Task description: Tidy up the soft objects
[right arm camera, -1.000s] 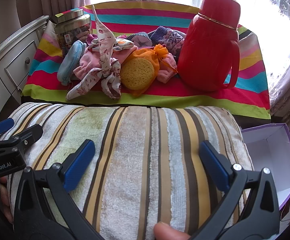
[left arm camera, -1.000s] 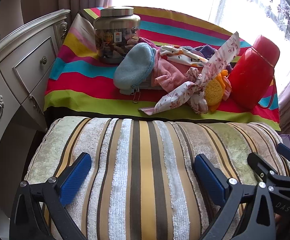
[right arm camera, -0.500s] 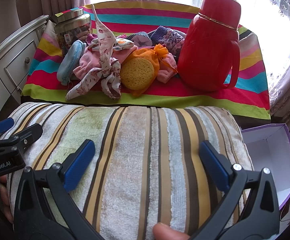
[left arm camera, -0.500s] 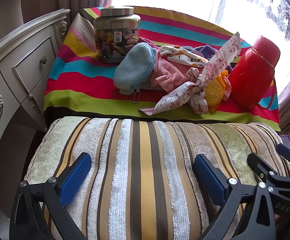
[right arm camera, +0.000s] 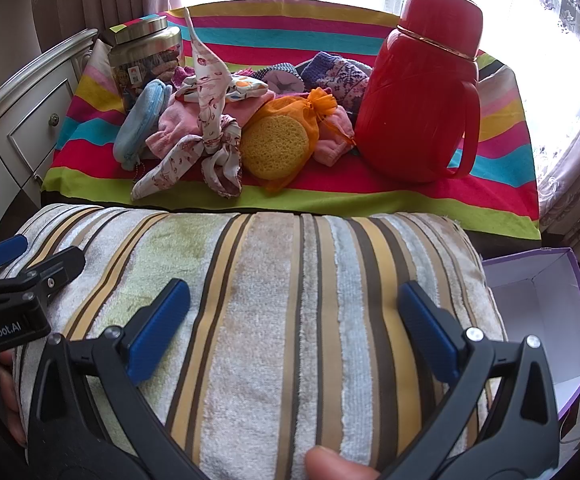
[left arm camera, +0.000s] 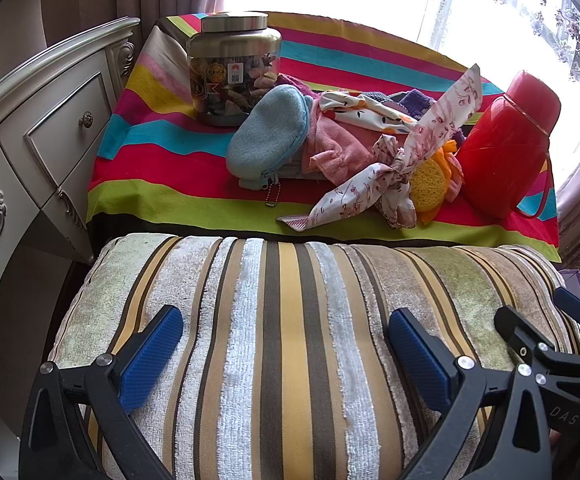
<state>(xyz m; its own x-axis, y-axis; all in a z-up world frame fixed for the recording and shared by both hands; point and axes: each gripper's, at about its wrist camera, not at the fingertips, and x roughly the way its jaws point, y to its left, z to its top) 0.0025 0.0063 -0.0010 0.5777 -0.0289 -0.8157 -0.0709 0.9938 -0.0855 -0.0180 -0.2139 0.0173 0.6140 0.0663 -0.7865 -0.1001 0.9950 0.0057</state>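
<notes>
No shift since the earlier frames: both tongs and the striped cushion (left arm camera: pixel 290 344) in the same spots, the pile on the table unchanged. Left tongs (left arm camera: pixel 285 354) spread wide, blue pads (left arm camera: pixel 149 354) resting on the cushion's top near its left end, nothing clamped between them. Right tongs (right arm camera: pixel 294 330) likewise spread wide over the cushion's right half, gripping nothing; a fingertip (right arm camera: pixel 338 466) pressed against the cushion's near edge between the two arms, more fingers (right arm camera: pixel 7 390) visible under the left tool at the left edge of the right view. Cushion lying lengthwise just in front of the table's near edge, brown, yellow and white stripes running front to back. Table (right arm camera: pixel 370 196) covered with a bright striped cloth. Soft pile clustered at mid-table: blue fleece pouch (left arm camera: pixel 267 140) at the left of the heap, leaning against pink cloth (left arm camera: pixel 334 148); patterned scarf (left arm camera: pixel 386 172) knotted, one tail sticking up, another reaching toward the near edge; yellow sponge (right arm camera: pixel 275 146) in an orange mesh bag (right arm camera: pixel 310 112) at the right of the scarf; purple knit items (right arm camera: pixel 338 72) behind. Red flask (right arm camera: pixel 426 88) upright near the table's right edge, just beside the heap. Lidded jar (left arm camera: pixel 231 68) upright toward the far left corner. Open purple box (right arm camera: pixel 538 316) on the floor, right of the cushion. White dresser (left arm camera: pixel 37 140) along the table's left side.
</notes>
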